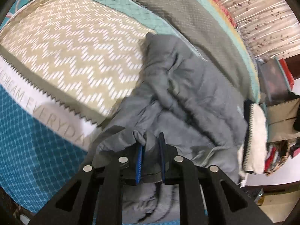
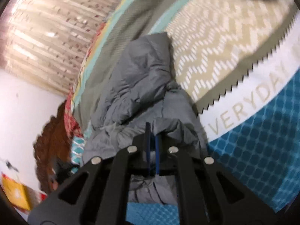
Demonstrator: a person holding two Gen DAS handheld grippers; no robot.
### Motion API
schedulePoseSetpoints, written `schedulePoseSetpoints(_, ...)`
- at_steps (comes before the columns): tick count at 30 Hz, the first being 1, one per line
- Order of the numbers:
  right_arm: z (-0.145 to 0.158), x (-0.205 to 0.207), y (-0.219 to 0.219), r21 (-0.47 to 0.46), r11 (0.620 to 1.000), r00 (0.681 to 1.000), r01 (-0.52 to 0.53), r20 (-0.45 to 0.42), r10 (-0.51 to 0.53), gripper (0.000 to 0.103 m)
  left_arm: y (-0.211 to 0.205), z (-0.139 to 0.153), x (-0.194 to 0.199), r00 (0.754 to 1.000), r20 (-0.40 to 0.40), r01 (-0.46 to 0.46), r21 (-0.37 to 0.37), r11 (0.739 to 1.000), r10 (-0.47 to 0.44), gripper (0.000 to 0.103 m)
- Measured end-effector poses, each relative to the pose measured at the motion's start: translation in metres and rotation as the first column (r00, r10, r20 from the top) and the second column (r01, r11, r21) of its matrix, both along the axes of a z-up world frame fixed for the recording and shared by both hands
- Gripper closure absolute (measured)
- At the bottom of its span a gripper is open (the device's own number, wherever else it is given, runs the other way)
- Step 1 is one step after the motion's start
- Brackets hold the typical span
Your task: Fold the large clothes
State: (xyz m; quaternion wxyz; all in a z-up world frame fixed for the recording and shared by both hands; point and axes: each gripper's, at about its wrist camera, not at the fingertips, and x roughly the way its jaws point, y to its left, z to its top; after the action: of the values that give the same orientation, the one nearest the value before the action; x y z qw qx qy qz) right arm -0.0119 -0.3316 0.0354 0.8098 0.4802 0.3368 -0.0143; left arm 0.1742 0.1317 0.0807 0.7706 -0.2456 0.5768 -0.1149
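Both tongs are pinching the grey padded jacket (image 1: 187, 97): my left tongs (image 1: 151, 146) are clamping a thick bunch, my right tongs (image 2: 152, 138) are nipping nearly shut on an edge. Its long axis is stretching away ahead across the bed (image 1: 37, 127); beside it, the bedcover is reading "DREAM EVERYDAY" (image 2: 249, 110).

A grey padded garment (image 1: 183, 97) lies crumpled on a bed (image 1: 37, 127) with a patterned cover. The left claw (image 1: 151, 148), blue-padded, pinches a fold of the garment's near edge. Left of the garment is a tan zigzag panel (image 1: 75, 52); right of it, a white fleecy piece (image 1: 256, 131).
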Motion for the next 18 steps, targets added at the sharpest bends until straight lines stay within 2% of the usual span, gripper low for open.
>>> schedulePoseSetpoints(2, 0.002, -0.004, -0.005, 0.018, 1.000, 1.000, -0.024, 0.010, 0.024, 0.099, 0.003, 0.015, 0.005, 0.999, 0.034, 0.016, -0.025, 1.000, -0.015, 0.055)
schedulePoseSetpoints(6, 0.000, -0.020, -0.025, 0.182, 0.983, 0.996, -0.023, 0.087, 0.007, 0.099, 0.027, 0.040, 0.007, 0.996, 0.088, -0.016, -0.156, 0.988, 0.030, 0.055)
schedulePoseSetpoints(7, 0.000, -0.023, -0.030, 0.236, 0.972, 0.994, -0.023, 0.111, -0.004, 0.083, 0.033, 0.045, 0.006, 0.993, 0.109, -0.028, -0.148, 0.989, 0.044, 0.055)
schedulePoseSetpoints(8, -0.001, -0.025, -0.034, 0.299, 0.954, 0.989, -0.016, 0.143, -0.028, 0.039, 0.039, 0.050, 0.006, 0.989, 0.134, -0.054, -0.111, 0.992, 0.068, 0.055)
schedulePoseSetpoints(9, 0.000, -0.029, -0.038, 0.356, 0.934, 0.981, 0.008, 0.178, -0.076, 0.017, 0.042, 0.053, 0.005, 0.985, 0.148, -0.078, -0.072, 0.994, 0.088, 0.055)
schedulePoseSetpoints(10, 0.005, -0.038, -0.034, 0.401, 0.915, 0.967, 0.049, 0.210, -0.144, 0.005, 0.047, 0.054, 0.005, 0.982, 0.156, -0.104, -0.026, 0.994, 0.107, 0.055)
schedulePoseSetpoints(12, 0.011, -0.040, -0.039, 0.459, 0.887, 0.951, 0.059, 0.245, -0.190, 0.005, 0.053, 0.049, 0.004, 0.984, 0.142, -0.111, -0.008, 0.994, 0.111, 0.055)
schedulePoseSetpoints(14, 0.022, -0.043, -0.043, 0.413, 0.906, 0.948, 0.091, 0.241, -0.206, 0.005, 0.051, 0.041, -0.003, 0.987, 0.138, -0.083, -0.004, 0.997, 0.083, 0.055)
schedulePoseSetpoints(15, 0.034, -0.045, -0.043, 0.330, 0.938, 0.947, 0.106, 0.254, -0.196, 0.005, 0.049, 0.038, -0.006, 0.988, 0.144, -0.065, 0.010, 0.998, 0.063, 0.055)
schedulePoseSetpoints(16, 0.047, -0.045, -0.039, 0.198, 0.974, 0.955, 0.111, 0.250, -0.159, 0.005, 0.044, 0.034, -0.012, 0.988, 0.151, -0.037, 0.030, 0.999, 0.032, 0.055)
schedulePoseSetpoints(18, 0.063, -0.040, -0.027, -0.024, 0.995, 0.977, 0.093, 0.196, -0.087, 0.005, 0.039, 0.027, -0.024, 0.986, 0.163, 0.017, 0.052, 0.998, -0.025, 0.053)
